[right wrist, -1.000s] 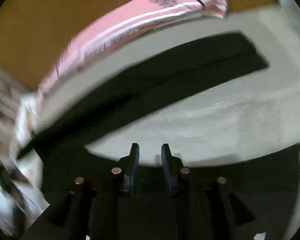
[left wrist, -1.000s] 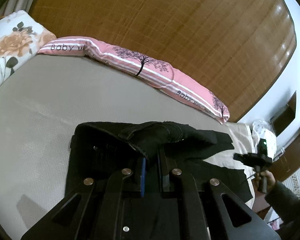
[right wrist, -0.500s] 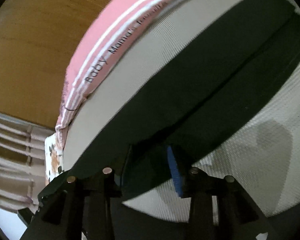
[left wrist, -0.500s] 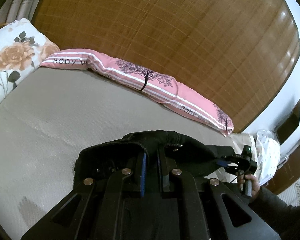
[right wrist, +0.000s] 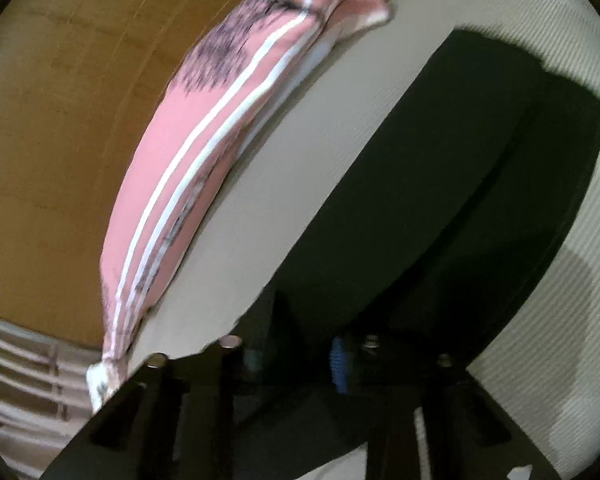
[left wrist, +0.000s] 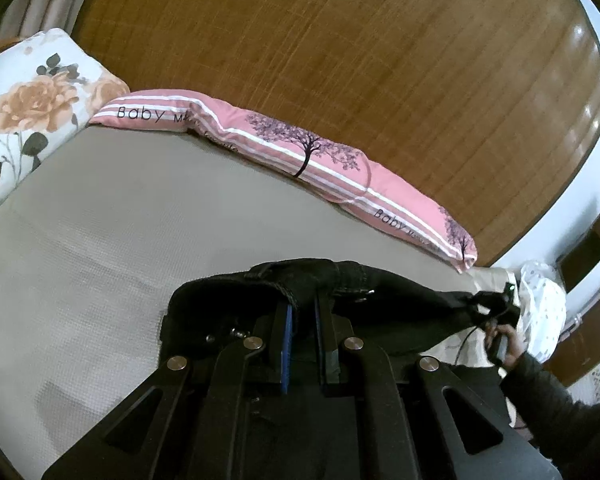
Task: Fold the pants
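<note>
The black pants [left wrist: 380, 296] lay on the bed [left wrist: 140, 240], waistband pinched in the left gripper [left wrist: 302, 312], leg end clamped in the right gripper [right wrist: 296, 356]. With so little cloth in each bite, a hard tug might have slipped it free.

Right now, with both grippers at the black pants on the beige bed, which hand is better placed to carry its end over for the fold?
Probably the left. The left gripper is shut on the bunched waistband of the black pants, already lifted off the beige bed. The right gripper grips the flat legs, blurred.
</note>
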